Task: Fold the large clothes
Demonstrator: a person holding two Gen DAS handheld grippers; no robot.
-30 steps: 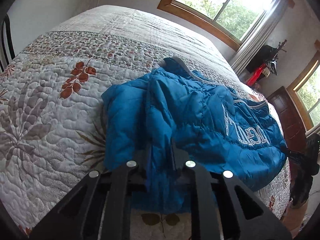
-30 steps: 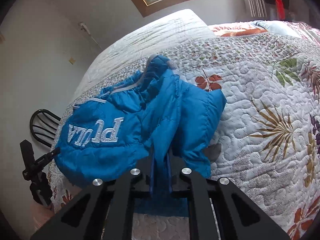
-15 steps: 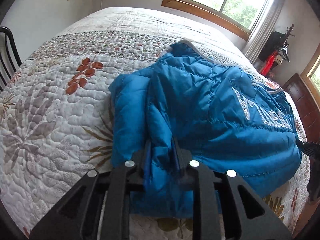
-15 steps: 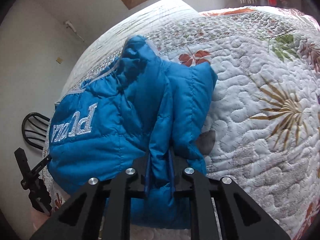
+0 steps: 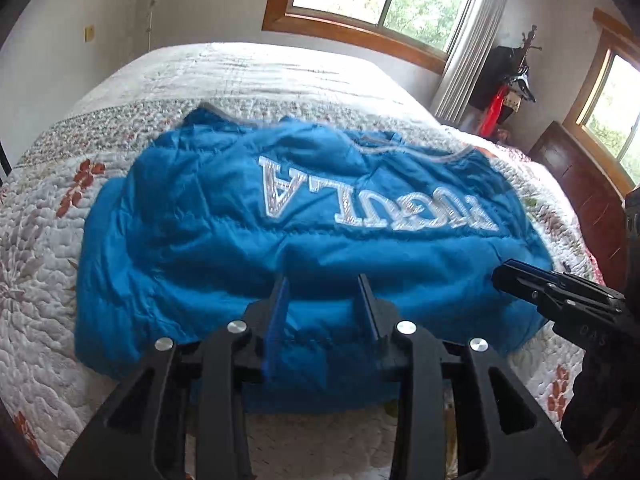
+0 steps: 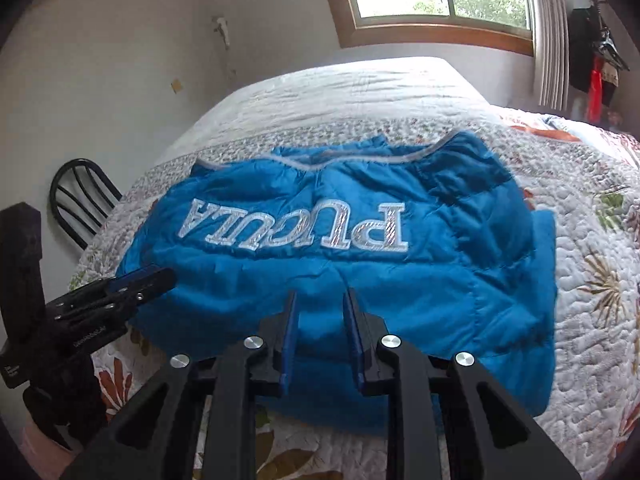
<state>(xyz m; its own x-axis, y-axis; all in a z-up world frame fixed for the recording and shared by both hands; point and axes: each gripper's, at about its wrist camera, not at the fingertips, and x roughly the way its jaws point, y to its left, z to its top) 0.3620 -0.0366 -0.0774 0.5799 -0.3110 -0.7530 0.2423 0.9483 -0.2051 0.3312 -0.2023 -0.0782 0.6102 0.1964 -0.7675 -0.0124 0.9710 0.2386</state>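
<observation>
Jacket spread on floral quilted bedspread (image 5: 48, 280)
Blue puffer jacket with silver lettering (image 5: 304, 216) fills mid-frame; left tongs (image 5: 324, 292) opening, right tongs (image 6: 320, 304) parted, both bottom centre over its near hem, gripping nothing.

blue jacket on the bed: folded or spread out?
Folded. The blue jacket lies as a compact block on the quilt, lettering on top, one layer doubled over at the side; no sleeve sticks out.
</observation>
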